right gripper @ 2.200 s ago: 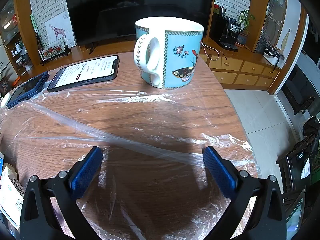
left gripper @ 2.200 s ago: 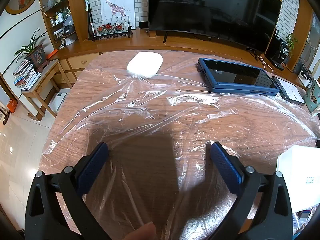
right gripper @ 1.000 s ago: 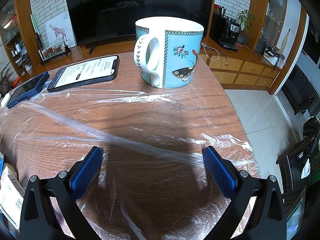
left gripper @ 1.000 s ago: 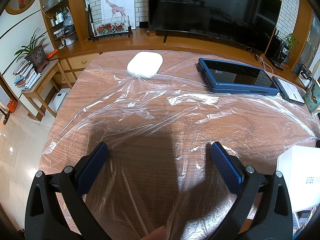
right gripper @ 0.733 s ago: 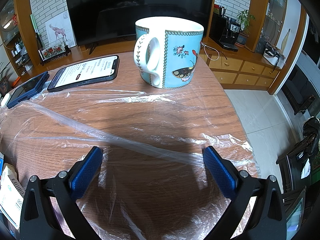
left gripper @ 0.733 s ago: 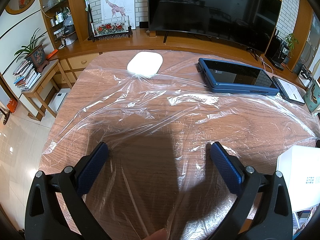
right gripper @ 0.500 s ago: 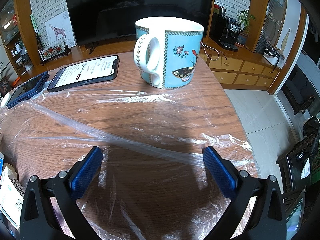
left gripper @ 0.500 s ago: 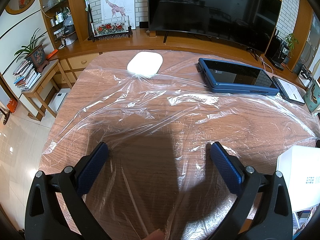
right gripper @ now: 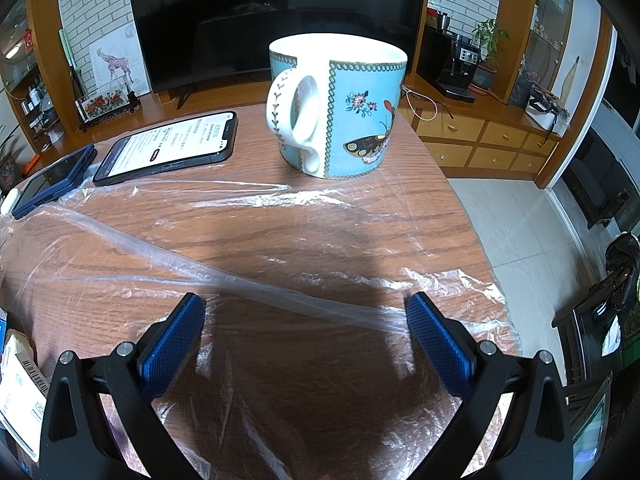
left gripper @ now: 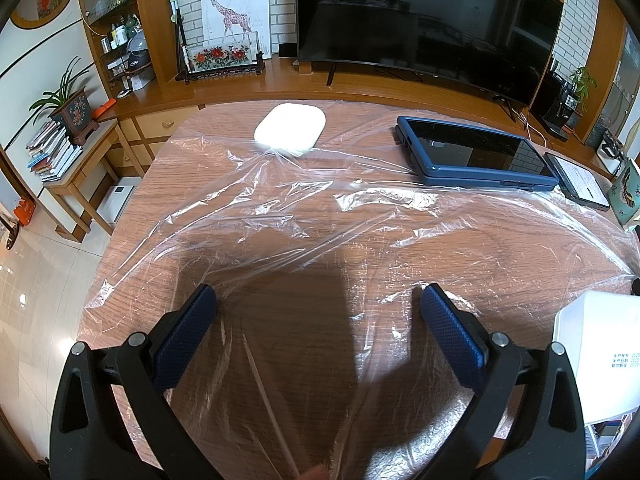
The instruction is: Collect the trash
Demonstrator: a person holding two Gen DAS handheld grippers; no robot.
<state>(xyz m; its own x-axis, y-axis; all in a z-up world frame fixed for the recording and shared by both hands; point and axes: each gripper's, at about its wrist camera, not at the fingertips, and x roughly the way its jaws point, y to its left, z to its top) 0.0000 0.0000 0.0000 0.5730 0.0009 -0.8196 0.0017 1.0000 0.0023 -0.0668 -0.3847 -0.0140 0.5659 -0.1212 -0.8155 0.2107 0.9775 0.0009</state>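
Observation:
A large sheet of clear crinkled plastic film (left gripper: 304,216) lies spread over the wooden table (left gripper: 132,216); it also shows in the right wrist view (right gripper: 256,280). My left gripper (left gripper: 318,300) is open and empty, low over the film near the table's front edge. My right gripper (right gripper: 306,312) is open and empty, low over the film's right part, with a twisted fold of film running between its fingers.
A white oval object (left gripper: 290,128), a blue-cased tablet (left gripper: 472,152) and a phone (right gripper: 168,146) lie at the back. A blue butterfly mug (right gripper: 338,108) stands ahead of the right gripper. A white box (left gripper: 596,356) sits at the right. The table edge drops off right (right gripper: 476,240).

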